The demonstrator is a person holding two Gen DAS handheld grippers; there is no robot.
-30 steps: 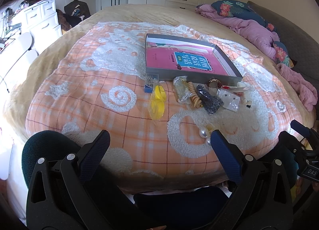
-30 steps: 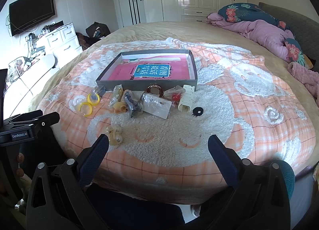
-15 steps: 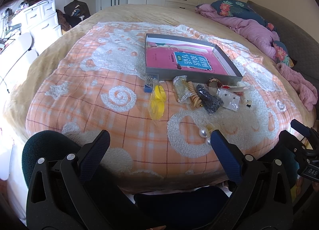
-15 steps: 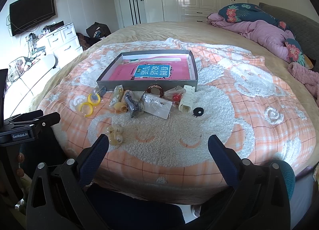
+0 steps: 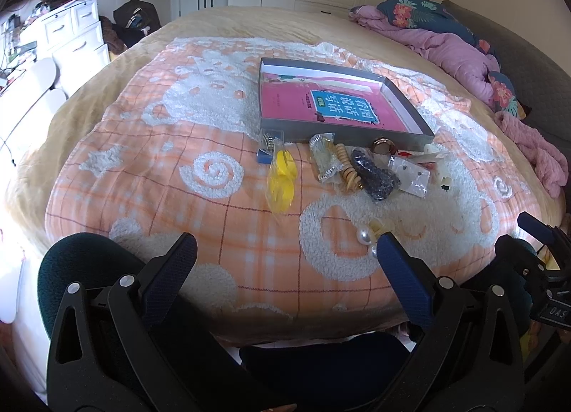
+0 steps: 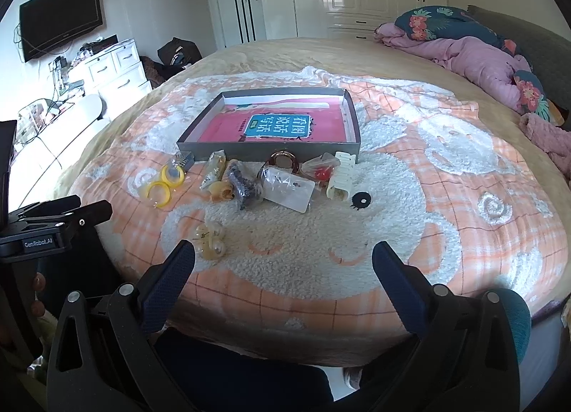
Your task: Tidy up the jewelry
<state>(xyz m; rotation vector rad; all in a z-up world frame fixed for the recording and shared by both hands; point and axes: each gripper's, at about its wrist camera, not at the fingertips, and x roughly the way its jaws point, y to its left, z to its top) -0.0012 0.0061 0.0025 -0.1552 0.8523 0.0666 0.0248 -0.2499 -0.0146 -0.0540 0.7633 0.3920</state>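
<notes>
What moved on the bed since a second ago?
Nothing visibly moved. The left gripper and right gripper hang open at the bed's edge as before, holding nothing. The tray, yellow rings, pearls and the other jewelry packets lie where they were on the blanket.
</notes>
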